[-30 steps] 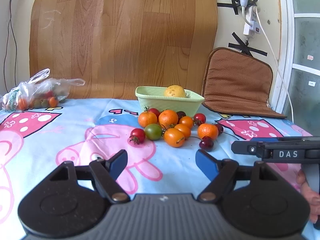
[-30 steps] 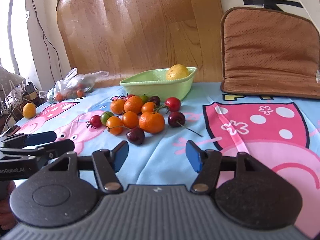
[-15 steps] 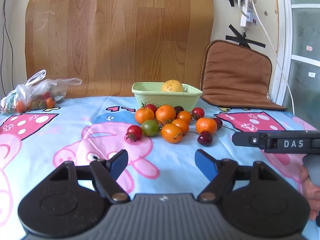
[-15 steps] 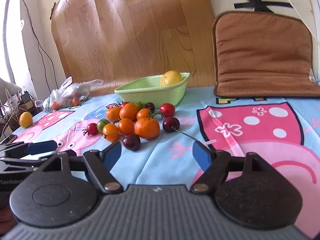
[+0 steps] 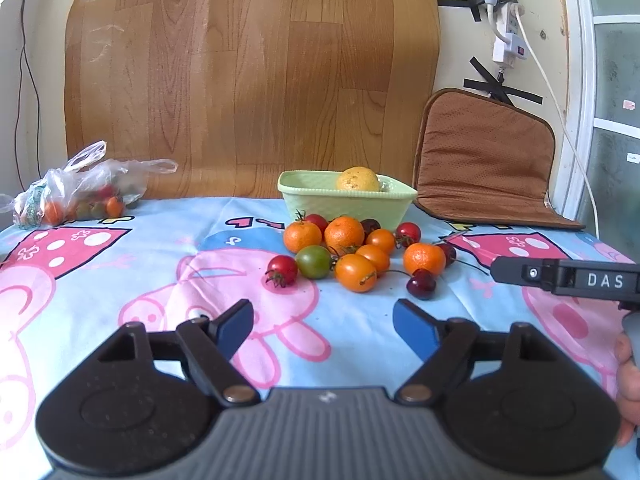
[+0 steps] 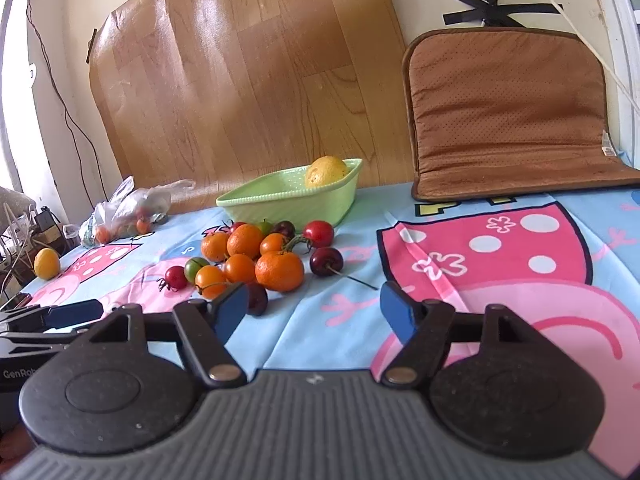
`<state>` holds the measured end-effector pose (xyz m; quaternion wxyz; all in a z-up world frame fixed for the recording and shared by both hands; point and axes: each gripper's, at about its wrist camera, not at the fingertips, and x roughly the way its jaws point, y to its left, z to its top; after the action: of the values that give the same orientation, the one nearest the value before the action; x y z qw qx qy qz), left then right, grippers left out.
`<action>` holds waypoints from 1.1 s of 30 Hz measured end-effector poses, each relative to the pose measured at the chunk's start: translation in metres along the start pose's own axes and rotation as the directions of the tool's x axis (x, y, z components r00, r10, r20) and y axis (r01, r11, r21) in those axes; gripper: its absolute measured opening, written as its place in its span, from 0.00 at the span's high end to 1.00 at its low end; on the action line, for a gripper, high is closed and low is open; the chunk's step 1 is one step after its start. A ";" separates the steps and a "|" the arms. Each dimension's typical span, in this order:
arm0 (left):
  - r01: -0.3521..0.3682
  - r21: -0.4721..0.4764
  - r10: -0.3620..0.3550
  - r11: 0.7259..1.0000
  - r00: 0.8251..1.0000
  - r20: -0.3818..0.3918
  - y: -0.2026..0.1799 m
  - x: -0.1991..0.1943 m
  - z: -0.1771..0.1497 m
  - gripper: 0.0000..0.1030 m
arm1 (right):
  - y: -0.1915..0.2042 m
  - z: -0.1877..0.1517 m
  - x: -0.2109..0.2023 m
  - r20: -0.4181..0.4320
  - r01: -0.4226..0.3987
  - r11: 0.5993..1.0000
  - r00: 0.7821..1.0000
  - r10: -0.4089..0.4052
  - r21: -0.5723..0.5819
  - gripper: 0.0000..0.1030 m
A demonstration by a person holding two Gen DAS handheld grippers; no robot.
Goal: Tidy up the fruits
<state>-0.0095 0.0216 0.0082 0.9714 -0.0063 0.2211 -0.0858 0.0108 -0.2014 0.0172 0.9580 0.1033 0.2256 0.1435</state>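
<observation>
A pile of small fruits (image 5: 356,250) lies on the cartoon tablecloth: oranges, red and green tomatoes, dark cherries. Behind it stands a light green bowl (image 5: 320,200) holding one yellow fruit (image 5: 357,179). My left gripper (image 5: 323,326) is open and empty, short of the pile. My right gripper (image 6: 313,312) is open and empty, close to the pile (image 6: 256,256); its left finger partly hides a dark cherry (image 6: 258,298). The bowl (image 6: 288,204) with the yellow fruit (image 6: 326,170) also shows in the right wrist view.
A plastic bag of fruits (image 5: 76,200) lies at the far left of the table. A brown cushion (image 5: 484,160) leans on the wall at the back right. A lone yellow fruit (image 6: 47,263) sits near the table's left edge. A wooden board (image 5: 248,80) stands behind.
Both grippers have moved a little nearer the fruit pile and tilted slightly. The right gripper's jaws have opened wider. No fruit has moved.
</observation>
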 end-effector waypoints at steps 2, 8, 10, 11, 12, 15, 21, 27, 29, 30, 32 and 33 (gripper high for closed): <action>-0.001 -0.001 0.001 1.000 1.000 0.005 0.000 -0.001 0.000 0.22 | 0.002 0.000 -0.001 0.000 0.002 1.000 1.000 -0.002 -0.011 0.28; 0.010 0.001 -0.010 1.000 1.000 0.007 0.001 -0.001 0.000 0.22 | 0.005 0.000 0.000 -0.009 0.018 0.999 1.000 -0.018 -0.036 0.32; 0.009 0.004 -0.009 1.000 1.000 0.009 0.000 -0.002 0.000 0.22 | 0.005 -0.001 -0.001 -0.007 0.029 0.999 1.000 -0.029 -0.042 0.33; 0.010 0.005 -0.010 1.000 1.000 0.012 0.000 -0.002 0.000 0.22 | 0.006 -0.001 -0.002 -0.009 0.035 0.998 0.999 -0.035 -0.043 0.34; 0.011 0.005 -0.011 1.000 1.000 0.014 0.000 -0.003 0.000 0.22 | 0.007 -0.002 -0.002 -0.012 0.038 0.998 0.999 -0.039 -0.044 0.37; 0.019 0.003 -0.019 1.000 1.000 0.016 0.001 -0.003 0.000 0.22 | 0.008 -0.004 -0.005 -0.007 0.036 0.998 0.999 -0.036 -0.052 0.38; 0.026 0.010 -0.026 1.000 1.000 -0.015 -0.001 0.003 0.001 0.22 | 0.008 -0.002 0.002 -0.035 0.016 0.999 0.999 -0.018 -0.050 0.38; 0.030 0.006 -0.030 1.000 0.999 -0.014 0.000 0.003 0.001 0.22 | 0.007 -0.003 -0.002 -0.017 0.010 0.999 1.000 -0.011 -0.046 0.38; 0.033 0.003 -0.033 0.999 0.999 -0.009 0.001 0.002 0.001 0.22 | 0.007 -0.003 -0.002 -0.018 0.012 0.999 1.000 -0.012 -0.047 0.38; 0.034 0.000 -0.034 0.999 0.999 -0.007 0.002 0.002 0.001 0.21 | 0.008 -0.003 -0.002 -0.017 0.012 0.999 1.000 -0.013 -0.048 0.38; 0.038 -0.003 -0.038 0.999 0.999 -0.007 0.002 0.002 0.001 0.21 | 0.008 -0.003 -0.002 -0.017 0.014 0.999 1.000 -0.015 -0.050 0.38; 0.041 -0.003 -0.041 0.999 0.999 -0.009 0.002 0.002 0.001 0.21 | 0.008 -0.003 -0.001 -0.018 0.015 0.999 1.000 -0.016 -0.050 0.38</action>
<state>-0.0069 0.0233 0.0086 0.9685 -0.0117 0.2252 -0.1053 0.0063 -0.1939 0.0174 0.9593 0.0763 0.2315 0.1425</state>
